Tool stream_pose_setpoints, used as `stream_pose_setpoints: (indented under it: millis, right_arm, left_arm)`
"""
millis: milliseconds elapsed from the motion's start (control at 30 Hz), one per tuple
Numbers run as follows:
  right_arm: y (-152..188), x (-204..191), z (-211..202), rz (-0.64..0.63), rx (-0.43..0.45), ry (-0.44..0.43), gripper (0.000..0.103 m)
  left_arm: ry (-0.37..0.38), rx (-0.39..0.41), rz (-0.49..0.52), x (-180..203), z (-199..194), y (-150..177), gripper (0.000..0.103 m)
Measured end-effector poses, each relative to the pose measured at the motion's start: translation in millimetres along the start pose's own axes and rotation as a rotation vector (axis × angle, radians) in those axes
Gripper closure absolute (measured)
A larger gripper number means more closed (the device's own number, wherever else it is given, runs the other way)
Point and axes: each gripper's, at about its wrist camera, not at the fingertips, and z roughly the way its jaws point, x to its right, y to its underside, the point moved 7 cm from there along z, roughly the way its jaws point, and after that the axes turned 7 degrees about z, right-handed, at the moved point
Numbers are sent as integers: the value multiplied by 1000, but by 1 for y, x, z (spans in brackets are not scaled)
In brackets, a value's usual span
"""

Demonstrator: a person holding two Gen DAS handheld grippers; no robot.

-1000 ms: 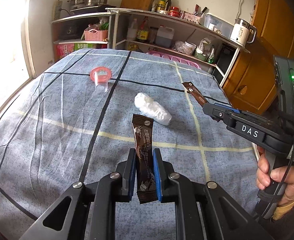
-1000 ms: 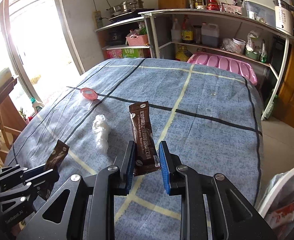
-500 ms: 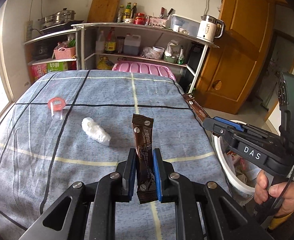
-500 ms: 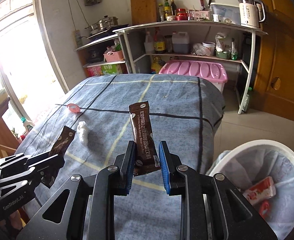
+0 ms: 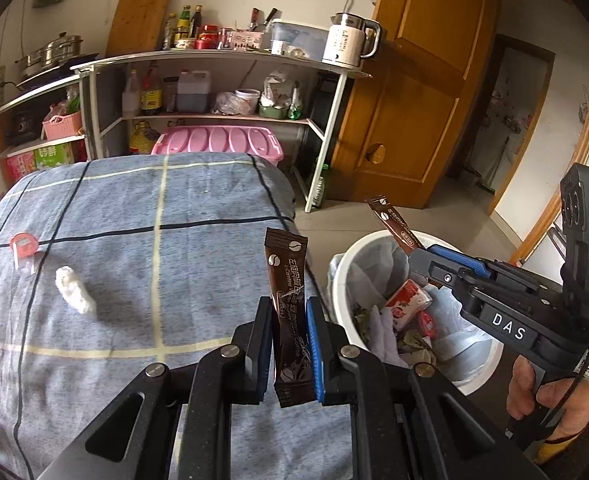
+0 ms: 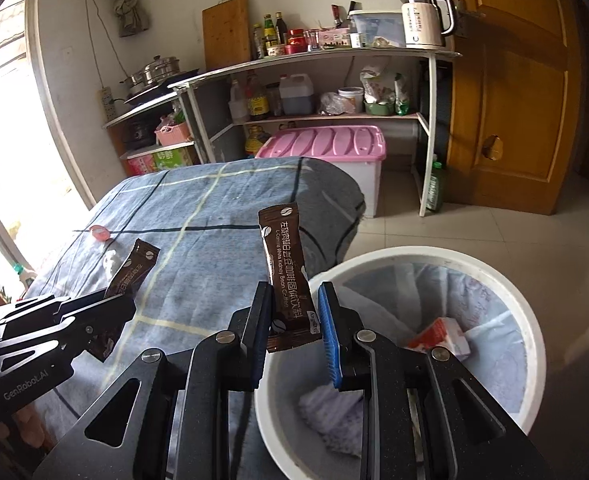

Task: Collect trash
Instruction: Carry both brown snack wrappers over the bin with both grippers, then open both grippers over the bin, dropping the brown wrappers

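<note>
My left gripper (image 5: 289, 308) is shut on a brown coffee sachet (image 5: 286, 264) that stands upright between the pads, over the right edge of the blue checked table (image 5: 134, 208). My right gripper (image 6: 294, 300) is shut on a second brown sachet (image 6: 284, 248), above the left rim of the white lined trash bin (image 6: 414, 255). The left wrist view shows that bin (image 5: 335, 292) on the floor beside the table, with the right gripper (image 5: 422, 254) over it. A crumpled white tissue (image 5: 74, 290) and a red-lidded clear cup (image 5: 24, 246) lie on the cloth.
The bin holds a red-and-white carton (image 5: 408, 300) and other scraps. A metal shelf with bottles and a kettle (image 5: 346, 40) stands behind the table, with a pink-lidded box (image 5: 218, 140) under it. A wooden door (image 5: 414, 100) is at the right, tiled floor before it.
Both grippers have swung right from over the table toward the bin, each still holding its sachet. The bin has come into full view under the right gripper.
</note>
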Motion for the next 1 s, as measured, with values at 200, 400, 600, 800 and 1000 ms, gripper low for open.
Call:
stream_pose_setpoints:
  millis: [200,400,600,800,1000]
  right_arm:
    - [10,43,-10,33,-18,69,78]
    - [24,76,-11,55,-57,130,78]
    - [35,103,-7,70,-99,181,78]
    - [41,119,-3,59,-122,234,77]
    - [46,122,-1,91,-125,230,58]
  left_arm:
    - [77,-32,38,41,23,-6,86]
    - [153,-101,56,78,53,0,86]
    - [183,-152,78,103,77,10,86]
    - [205,-189,74,115,93,16,86]
    - [192,-190,73,115,94,15,66]
